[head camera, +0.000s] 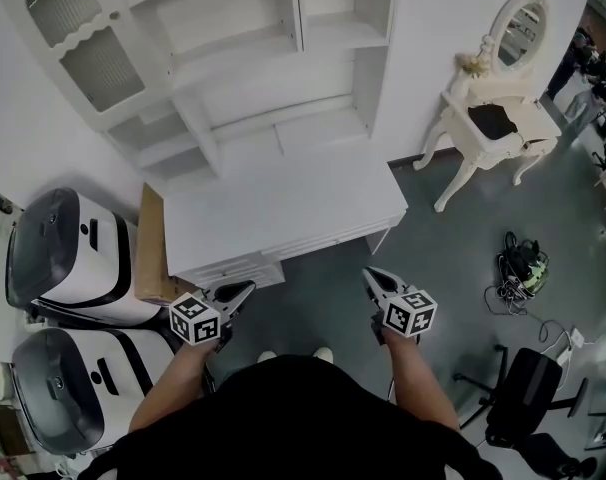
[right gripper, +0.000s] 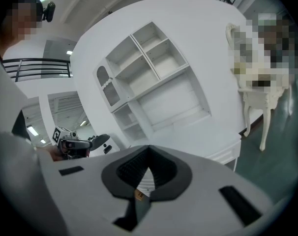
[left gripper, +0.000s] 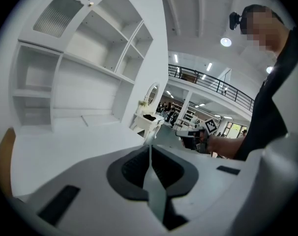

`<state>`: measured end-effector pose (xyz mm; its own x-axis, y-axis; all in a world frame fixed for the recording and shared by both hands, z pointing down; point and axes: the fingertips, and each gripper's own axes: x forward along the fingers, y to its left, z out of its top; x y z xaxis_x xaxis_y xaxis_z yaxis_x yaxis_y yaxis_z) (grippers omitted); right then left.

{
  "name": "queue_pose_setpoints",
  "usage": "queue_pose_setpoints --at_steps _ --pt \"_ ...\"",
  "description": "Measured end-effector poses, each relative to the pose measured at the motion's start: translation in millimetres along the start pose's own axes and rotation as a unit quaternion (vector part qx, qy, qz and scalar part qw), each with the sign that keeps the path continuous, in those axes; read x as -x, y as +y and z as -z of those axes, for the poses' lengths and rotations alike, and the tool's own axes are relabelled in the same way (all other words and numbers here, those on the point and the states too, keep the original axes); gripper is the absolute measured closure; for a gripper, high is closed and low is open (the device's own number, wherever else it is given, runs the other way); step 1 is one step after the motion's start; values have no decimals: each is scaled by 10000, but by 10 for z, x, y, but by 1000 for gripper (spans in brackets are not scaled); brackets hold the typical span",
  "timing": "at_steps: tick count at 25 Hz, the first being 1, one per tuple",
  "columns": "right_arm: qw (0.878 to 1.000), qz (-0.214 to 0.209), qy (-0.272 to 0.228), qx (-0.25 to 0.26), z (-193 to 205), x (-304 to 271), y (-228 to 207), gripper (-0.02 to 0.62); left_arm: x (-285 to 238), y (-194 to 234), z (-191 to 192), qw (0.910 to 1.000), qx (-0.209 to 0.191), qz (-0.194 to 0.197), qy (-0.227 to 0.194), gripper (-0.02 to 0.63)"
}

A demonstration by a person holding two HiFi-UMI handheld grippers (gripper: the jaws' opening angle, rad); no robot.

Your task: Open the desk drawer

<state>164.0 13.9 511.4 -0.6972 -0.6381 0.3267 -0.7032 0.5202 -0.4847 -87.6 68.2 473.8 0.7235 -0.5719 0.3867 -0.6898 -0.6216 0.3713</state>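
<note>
White desk (head camera: 283, 208) untouched, left hand-held gripper (head camera: 249, 287) and right hand-held gripper (head camera: 368, 273) both clenched empty.

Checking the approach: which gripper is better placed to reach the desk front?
Probably left: the left gripper points close at the desk front; the right gripper hangs farther off, near its corner.

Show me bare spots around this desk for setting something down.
The desktop is bare from the hutch shelves to its front edge. The grey floor between it and the vanity table is open. Crowded: two white machines on its left; cables and office chair right.
</note>
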Motion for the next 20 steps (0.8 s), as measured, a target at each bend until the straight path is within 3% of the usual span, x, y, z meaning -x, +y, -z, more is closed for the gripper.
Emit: queue_pose_setpoints --at_steps 6,11,20 --pt "9998 160 36 -141 127 -59 14 594 -41 247 -51 9998 176 65 -85 584" --pt "9988 462 -75 -134 21 -51 66 594 -199 403 -147 9992 -27 394 -1 584" --pt "9937 1060 -350 -24 -317 -199 166 594 -406 831 -705 9943 -373 993 -143 584"
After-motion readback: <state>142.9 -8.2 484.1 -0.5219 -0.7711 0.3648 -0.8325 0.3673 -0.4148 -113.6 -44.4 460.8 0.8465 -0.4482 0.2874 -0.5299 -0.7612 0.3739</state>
